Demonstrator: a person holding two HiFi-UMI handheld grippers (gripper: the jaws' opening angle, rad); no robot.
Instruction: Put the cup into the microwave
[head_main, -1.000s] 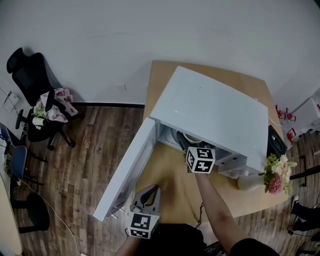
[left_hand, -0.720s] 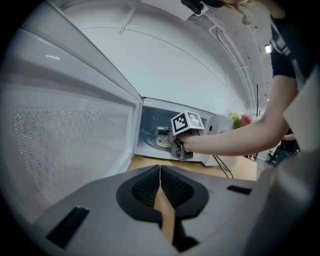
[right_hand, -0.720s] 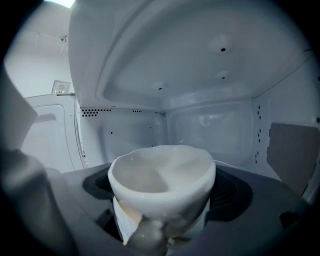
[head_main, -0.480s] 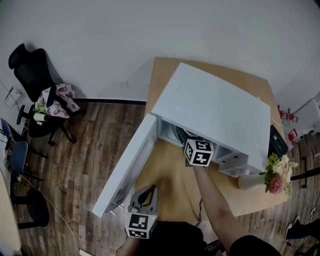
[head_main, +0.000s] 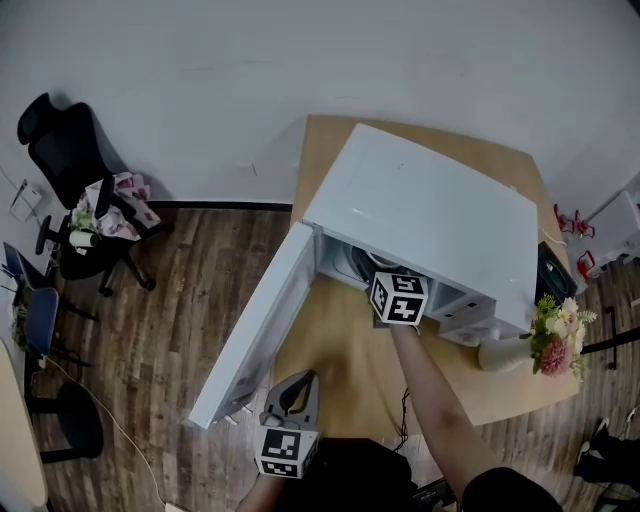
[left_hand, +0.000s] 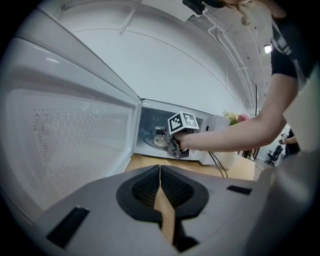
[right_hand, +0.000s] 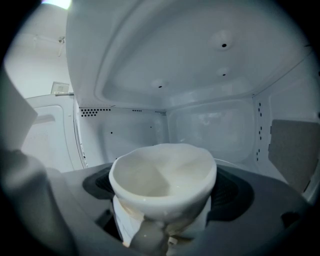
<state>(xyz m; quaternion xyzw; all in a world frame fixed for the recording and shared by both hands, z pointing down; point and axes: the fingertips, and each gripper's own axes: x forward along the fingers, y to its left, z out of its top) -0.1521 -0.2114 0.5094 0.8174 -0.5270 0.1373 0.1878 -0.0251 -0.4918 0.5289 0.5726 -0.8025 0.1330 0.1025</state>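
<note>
A white microwave (head_main: 430, 225) stands on the wooden table (head_main: 340, 350), its door (head_main: 258, 335) swung open to the left. My right gripper (head_main: 392, 285) reaches into the cavity, and the microwave's top hides its fingertips in the head view. In the right gripper view the gripper (right_hand: 162, 200) is shut on a white cup (right_hand: 162, 177), upright inside the cavity (right_hand: 210, 125). My left gripper (head_main: 292, 400) hangs low in front of the table, jaws shut on nothing. The left gripper view shows the left gripper (left_hand: 161, 200), the open door (left_hand: 70, 145) and the right gripper (left_hand: 174, 144) at the cavity mouth.
A white vase with flowers (head_main: 550, 340) stands at the table's right front corner. A black box (head_main: 553, 275) sits at the right edge behind the microwave. A dark cable (head_main: 405, 405) hangs over the front edge. An office chair (head_main: 75, 190) stands far left on the wood floor.
My right gripper has pushed a little farther into the microwave with the cup. The left gripper has stayed low and shut.
</note>
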